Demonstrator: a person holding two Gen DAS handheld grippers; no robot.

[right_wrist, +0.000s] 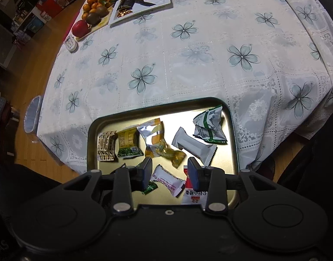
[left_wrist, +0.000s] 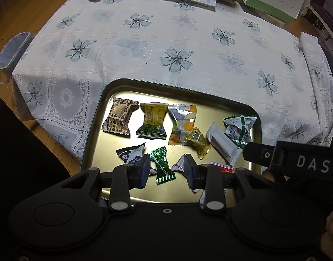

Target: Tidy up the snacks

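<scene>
Snacks (left_wrist: pixel 155 121) inside metal tray (left_wrist: pixel 94 117)

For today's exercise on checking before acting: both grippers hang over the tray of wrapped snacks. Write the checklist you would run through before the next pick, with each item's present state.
1. Left gripper open, nothing held: ok.
2. Right gripper open, nothing held: ok.
3. Green candy lies between the left fingers: ok.
4. White hawthorn candy lies between the right fingers: ok.
5. Both candies free of neighbours: not ok; other wrappers crowd them.
6. All snacks inside the tray: cannot tell; the grippers hide its near edge.
</scene>
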